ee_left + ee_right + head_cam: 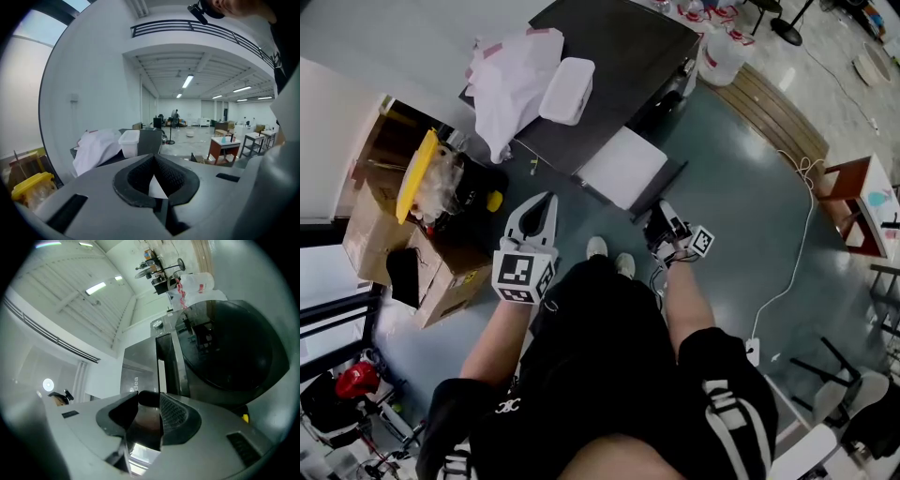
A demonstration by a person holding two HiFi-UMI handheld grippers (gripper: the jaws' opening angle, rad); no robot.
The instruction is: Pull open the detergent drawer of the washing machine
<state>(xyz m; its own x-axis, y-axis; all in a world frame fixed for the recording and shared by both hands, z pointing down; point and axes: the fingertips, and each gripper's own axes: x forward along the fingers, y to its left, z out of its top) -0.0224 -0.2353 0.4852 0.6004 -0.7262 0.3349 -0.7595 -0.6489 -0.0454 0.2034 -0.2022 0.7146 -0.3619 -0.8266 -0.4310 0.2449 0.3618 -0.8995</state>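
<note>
Silver drawer (136, 366) looks stiff and slick, so my right fingers (171, 411), half-parted around its dark lip (149, 399), should pinch there; left fingers (140, 176) rest together, empty.

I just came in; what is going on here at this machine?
A person stands at a washing machine with a hand-held gripper in each hand. The right hand-held gripper is at the machine's front, jaws apart around a dark part there. The left hand-held gripper is held aside, shut and empty.
</note>
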